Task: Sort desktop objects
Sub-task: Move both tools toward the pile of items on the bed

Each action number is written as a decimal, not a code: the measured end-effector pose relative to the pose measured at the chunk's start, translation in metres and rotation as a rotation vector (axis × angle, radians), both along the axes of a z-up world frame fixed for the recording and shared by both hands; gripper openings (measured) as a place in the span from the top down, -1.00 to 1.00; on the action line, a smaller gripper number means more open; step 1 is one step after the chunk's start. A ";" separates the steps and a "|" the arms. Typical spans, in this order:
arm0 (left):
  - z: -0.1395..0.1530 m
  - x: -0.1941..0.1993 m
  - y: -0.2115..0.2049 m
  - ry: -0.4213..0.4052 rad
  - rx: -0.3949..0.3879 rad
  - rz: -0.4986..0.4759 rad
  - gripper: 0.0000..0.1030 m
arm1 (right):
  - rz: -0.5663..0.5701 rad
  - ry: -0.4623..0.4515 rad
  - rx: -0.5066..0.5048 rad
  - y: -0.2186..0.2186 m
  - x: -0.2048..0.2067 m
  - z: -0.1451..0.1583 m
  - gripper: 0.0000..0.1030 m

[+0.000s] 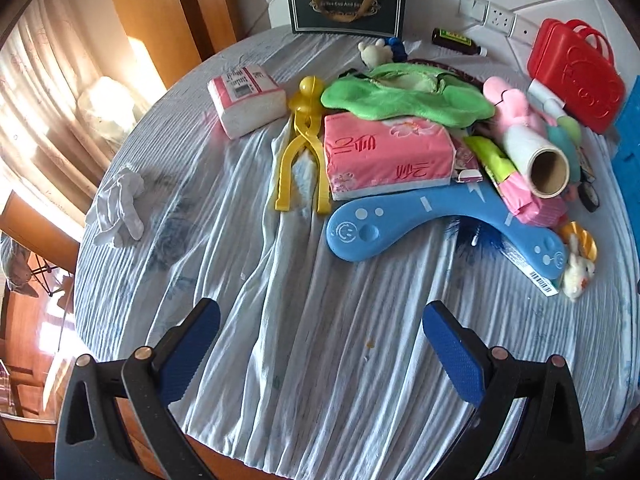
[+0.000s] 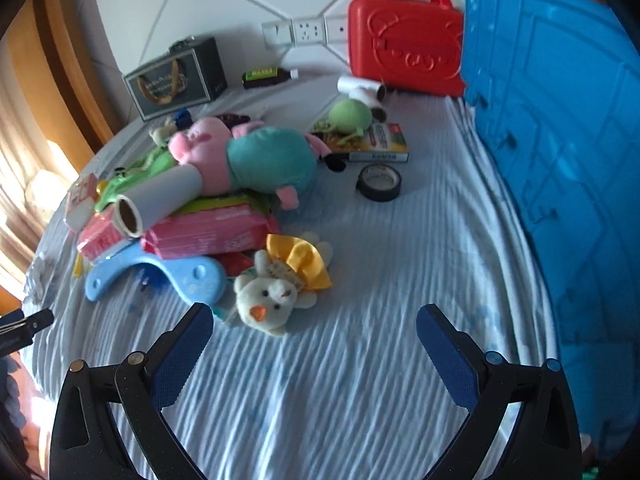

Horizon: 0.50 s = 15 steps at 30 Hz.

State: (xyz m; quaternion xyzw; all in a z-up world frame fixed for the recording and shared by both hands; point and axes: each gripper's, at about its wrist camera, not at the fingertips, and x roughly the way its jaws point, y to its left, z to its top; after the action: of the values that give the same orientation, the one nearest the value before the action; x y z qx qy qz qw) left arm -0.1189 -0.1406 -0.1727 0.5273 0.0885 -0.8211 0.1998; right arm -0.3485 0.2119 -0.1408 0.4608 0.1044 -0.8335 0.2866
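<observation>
Both open wide and holding nothing: left gripper point(image 1: 321, 340) over bare cloth near the front edge of the table point(image 1: 280, 360), right gripper point(image 2: 314, 344) low over the same striped cloth point(image 2: 360, 380), close to the front edge. Nothing between the pads point(image 2: 182, 360) yet. Lots to sort, all piled toward the middle and back of the table. Nearest the right gripper, a little white chick toy point(image 2: 268, 300) with a yellow bow, touching the end of the blue curved board point(image 2: 192, 276). Probably soft and very light, squashy, safe to pinch round the body, not the bow. Blue curved board likely stiff and a bit smooth, partly under the pink packs point(image 2: 208, 232), so best lifted after those come off. Cardboard roll point(image 2: 160, 196) resting on top of the pile, light, round, likely to roll away; better held across the middle. Big pink pig toy point(image 2: 256, 156) soft and floppy. Black tape ring point(image 2: 379, 182) alone on the cloth, well apart from the pile, hard and easy to pinch on its rim. Yellow tongs point(image 1: 303, 140) beside the pink tissue pack point(image 1: 384, 156), thin and stiff. White glove point(image 1: 120, 208) near the left edge, limp, easy to scrunch.
</observation>
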 end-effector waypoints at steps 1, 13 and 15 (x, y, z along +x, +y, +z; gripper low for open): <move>-0.005 -0.004 -0.001 -0.013 0.002 -0.001 -0.99 | 0.000 -0.019 0.010 -0.003 -0.007 -0.007 -0.99; -0.027 -0.068 0.001 -0.050 -0.016 -0.068 -0.99 | 0.039 -0.180 0.058 -0.049 -0.035 -0.060 -0.99; -0.033 -0.085 -0.003 -0.056 -0.037 -0.101 -0.99 | 0.031 -0.202 0.060 -0.053 -0.037 -0.066 -0.99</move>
State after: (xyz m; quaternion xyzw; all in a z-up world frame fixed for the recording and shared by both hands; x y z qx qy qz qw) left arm -0.2039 -0.1436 -0.2058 0.5501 0.0408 -0.8166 0.1703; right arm -0.3852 0.1586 -0.2066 0.5493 0.1070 -0.7746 0.2947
